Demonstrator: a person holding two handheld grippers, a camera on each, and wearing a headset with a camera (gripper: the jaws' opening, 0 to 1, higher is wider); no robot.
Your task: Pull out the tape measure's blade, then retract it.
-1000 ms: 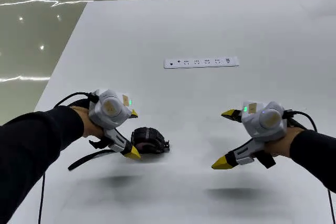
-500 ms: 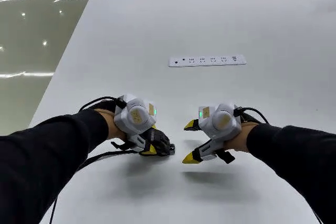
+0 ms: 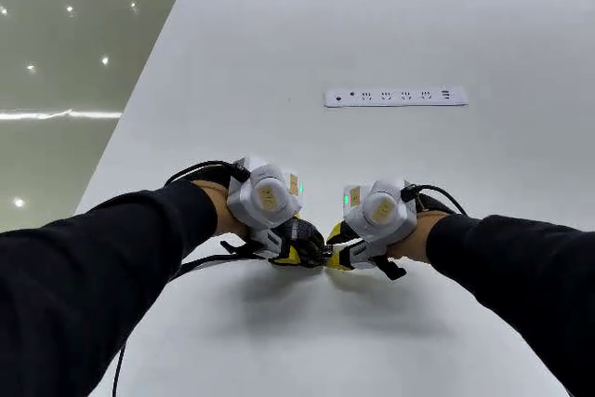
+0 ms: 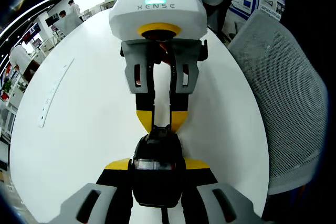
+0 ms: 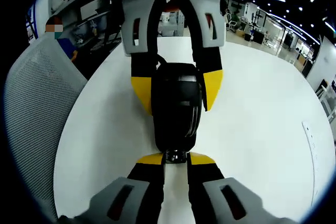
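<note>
Black tape measure point(image 4: 157, 179) gripped by left gripper point(image 4: 157, 164), right gripper point(image 5: 176, 159) pinching its front

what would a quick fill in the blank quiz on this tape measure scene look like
1. The left gripper is shut on the body of the ____ tape measure.
2. The right gripper has its ____ tips closed on the front end of the case.
3. The power strip lies farther off on the table, touched by ____ gripper.

Missing words: black; yellow; neither.
</note>
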